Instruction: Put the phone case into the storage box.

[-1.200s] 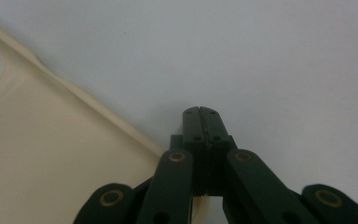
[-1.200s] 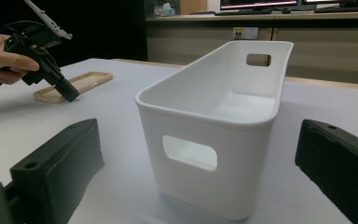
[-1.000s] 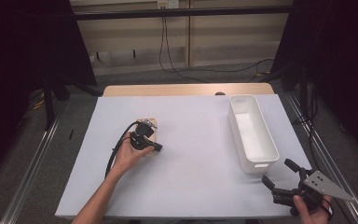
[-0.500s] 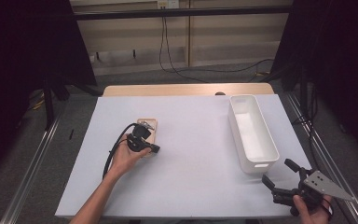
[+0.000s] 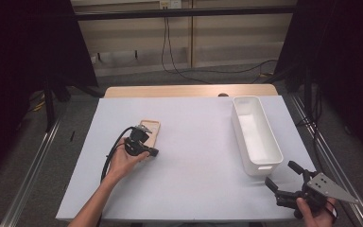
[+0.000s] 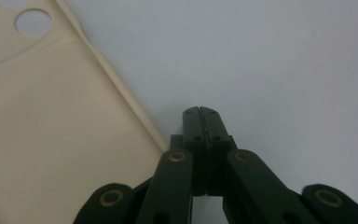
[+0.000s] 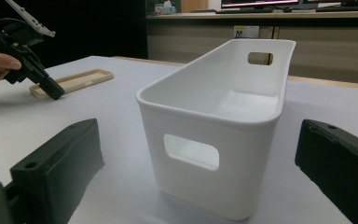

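1. The left gripper (image 6: 202,112) has its two black jaws pressed flat together, with nothing between them.
2. Its tip points down at the white table cover (image 6: 279,60), just beside the long edge of the phone case (image 6: 42,135); whether the tip touches that edge cannot be told.
3. The phone case is cream-coloured and lies flat on the cover, with round cut-outs at one end.
4. In the high view the left gripper (image 5: 152,152) sits at the near right corner of the phone case (image 5: 150,126), held in the person's left hand (image 5: 125,161), with its black cable looping back along the forearm.
5. The right gripper (image 7: 200,186) has its jaws spread wide, one at each lower corner of its own view, and they hold nothing.
6. Between those jaws, a little farther off, stands the white bin (image 7: 223,135), upright and open-topped, with a handle slot in its near end.
7. In the high view the right gripper (image 5: 282,176) rests at the near right corner of the table, close to the near end of the bin (image 5: 257,137) but not touching it.
8. The bin and the phone case lie well apart, the bin on the right side of the cover and the case left of the middle.
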{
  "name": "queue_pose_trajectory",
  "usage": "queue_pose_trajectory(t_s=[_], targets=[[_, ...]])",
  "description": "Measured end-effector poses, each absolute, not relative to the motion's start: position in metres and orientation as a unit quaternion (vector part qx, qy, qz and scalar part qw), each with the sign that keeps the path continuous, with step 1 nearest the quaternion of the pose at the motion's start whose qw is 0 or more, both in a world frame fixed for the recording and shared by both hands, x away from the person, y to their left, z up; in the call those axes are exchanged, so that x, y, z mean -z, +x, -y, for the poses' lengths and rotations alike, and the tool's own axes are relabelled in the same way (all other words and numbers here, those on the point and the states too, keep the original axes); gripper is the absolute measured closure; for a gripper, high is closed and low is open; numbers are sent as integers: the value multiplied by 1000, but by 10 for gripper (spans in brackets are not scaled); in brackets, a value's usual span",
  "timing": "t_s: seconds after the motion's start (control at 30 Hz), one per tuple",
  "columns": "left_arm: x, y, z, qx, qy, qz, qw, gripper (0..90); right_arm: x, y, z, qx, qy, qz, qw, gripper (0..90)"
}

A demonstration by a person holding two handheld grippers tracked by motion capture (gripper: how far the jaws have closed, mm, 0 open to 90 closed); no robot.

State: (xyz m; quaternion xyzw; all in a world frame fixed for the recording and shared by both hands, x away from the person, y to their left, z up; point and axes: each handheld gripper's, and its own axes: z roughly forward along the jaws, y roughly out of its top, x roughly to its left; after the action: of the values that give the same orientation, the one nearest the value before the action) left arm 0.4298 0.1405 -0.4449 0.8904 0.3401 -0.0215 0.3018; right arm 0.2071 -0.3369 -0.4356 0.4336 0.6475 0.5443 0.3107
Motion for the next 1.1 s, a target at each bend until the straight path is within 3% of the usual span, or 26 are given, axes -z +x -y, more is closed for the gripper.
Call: queue_pose_trajectory(t_s=[0.47,0.73,0.93,1.1], targets=[[445,429,-145,20,889,-344,302,900,436,206,336,-545,432,-648,309,2],[439,426,-152,12,871,-344,350,898,436,207,336,-545,434,-647,309,1],[434,420,-151,-13,869,-328,370,797,435,207,336,-545,432,-649,309,2],[428,415,-152,-39,861,-323,391,641,435,207,337,-546,431,-648,309,1]])
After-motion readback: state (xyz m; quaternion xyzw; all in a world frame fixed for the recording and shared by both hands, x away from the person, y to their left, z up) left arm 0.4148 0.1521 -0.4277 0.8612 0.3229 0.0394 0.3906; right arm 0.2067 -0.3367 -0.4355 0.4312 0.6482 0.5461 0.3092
